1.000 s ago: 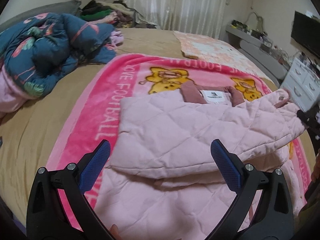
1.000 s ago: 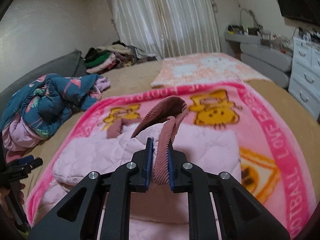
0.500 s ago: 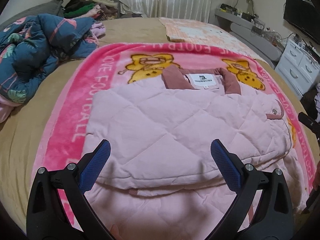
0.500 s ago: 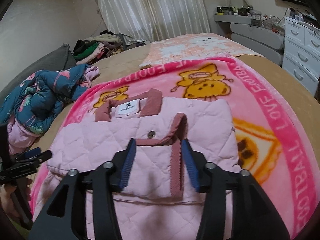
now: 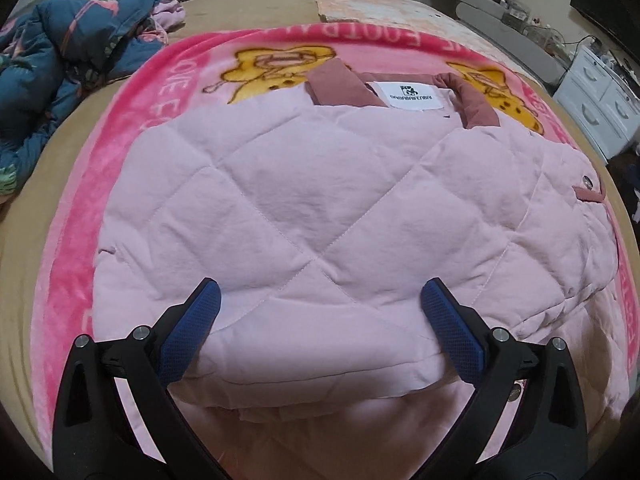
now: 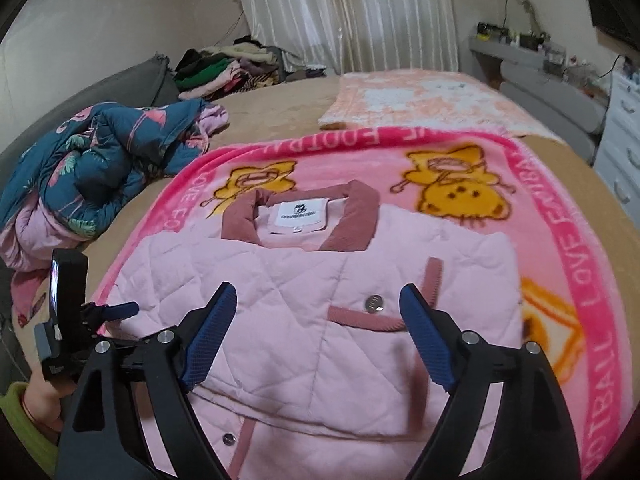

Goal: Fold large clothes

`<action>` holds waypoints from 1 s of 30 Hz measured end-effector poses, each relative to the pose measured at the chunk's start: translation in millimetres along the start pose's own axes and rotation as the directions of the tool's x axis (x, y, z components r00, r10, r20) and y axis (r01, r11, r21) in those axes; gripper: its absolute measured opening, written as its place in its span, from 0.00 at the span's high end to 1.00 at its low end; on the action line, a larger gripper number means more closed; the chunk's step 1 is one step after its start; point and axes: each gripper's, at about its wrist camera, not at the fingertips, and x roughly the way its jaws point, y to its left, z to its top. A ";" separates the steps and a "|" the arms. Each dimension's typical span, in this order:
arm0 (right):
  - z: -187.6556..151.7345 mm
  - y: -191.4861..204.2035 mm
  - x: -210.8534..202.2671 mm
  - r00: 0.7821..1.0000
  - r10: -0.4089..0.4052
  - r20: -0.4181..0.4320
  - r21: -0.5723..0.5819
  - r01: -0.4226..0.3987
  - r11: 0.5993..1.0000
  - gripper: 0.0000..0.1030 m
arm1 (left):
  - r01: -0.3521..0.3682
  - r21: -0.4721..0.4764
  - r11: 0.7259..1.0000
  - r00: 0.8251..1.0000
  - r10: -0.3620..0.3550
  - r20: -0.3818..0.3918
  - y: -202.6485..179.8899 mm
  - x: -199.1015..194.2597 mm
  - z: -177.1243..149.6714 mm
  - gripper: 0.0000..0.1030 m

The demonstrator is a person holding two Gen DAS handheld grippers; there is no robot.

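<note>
Lying flat on the pink cartoon blanket in the left wrist view, the pink quilted jacket has a sleeve panel folded across its front, collar and white label at the far end, while the left gripper hovers spread wide and empty at the fold's near edge. From the right wrist view, the jacket shows a snap button and dusty-rose trim, the right gripper gapes over it gripping nothing, and a crumpled blue floral quilt and clothes pile sit well apart on the bed.
</note>
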 end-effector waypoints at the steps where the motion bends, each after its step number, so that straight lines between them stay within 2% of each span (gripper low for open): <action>1: 0.8 -0.9 5.0 1.000 -0.005 -0.014 0.001 0.005 1.000 0.20 | 0.002 -0.001 1.000 1.000 -0.002 0.000 0.1 0.1 0.6 0.08; 5: -4.0 -1.5 33.4 0.995 -0.033 -0.096 -0.029 0.030 0.999 0.20 | 0.005 -0.004 1.000 1.000 -0.005 0.002 1.0 0.7 1.4 0.08; 8: -18.5 -3.2 62.8 0.978 -0.063 -0.197 -0.062 0.051 0.997 0.19 | 0.003 -0.004 1.000 1.000 -0.003 0.008 0.0 1.4 0.9 0.08; 10: -29.6 -7.8 77.5 0.974 -0.074 -0.215 -0.071 0.060 0.996 0.19 | 0.002 0.000 1.000 1.000 -0.002 0.003 0.3 1.7 1.1 0.08; 14: -39.4 -12.4 85.9 0.978 -0.073 -0.195 -0.037 0.067 0.997 0.19 | -0.004 0.007 1.000 1.000 0.004 0.007 -0.5 1.3 0.3 0.08; 17: -40.6 -9.7 74.2 0.981 -0.083 -0.178 -0.033 0.078 0.996 0.19 | -0.012 0.006 1.000 1.000 0.012 0.016 -1.6 -7.0 -0.9 0.08; 21: -43.9 -17.1 44.9 0.990 -0.045 -0.135 0.021 0.048 0.999 0.18 | -0.006 -0.007 1.000 0.999 0.007 0.032 -0.4 -17.0 -4.8 0.08; 23: -46.2 -19.4 33.1 0.993 -0.034 -0.117 0.038 0.039 0.999 0.12 | -0.001 -0.013 1.000 0.999 0.002 0.038 -0.3 -21.7 -7.1 0.08; 27: -53.4 -27.7 6.4 0.996 0.019 -0.085 0.108 -0.010 0.994 0.11 | 0.013 -0.022 1.000 0.999 -0.011 0.052 -0.7 -33.5 -13.2 0.08; 30: -58.8 -29.7 -9.5 0.998 0.025 -0.058 0.130 -0.017 0.991 0.05 | 0.029 -0.025 0.999 0.998 -0.027 0.064 -1.7 -45.4 -17.6 0.08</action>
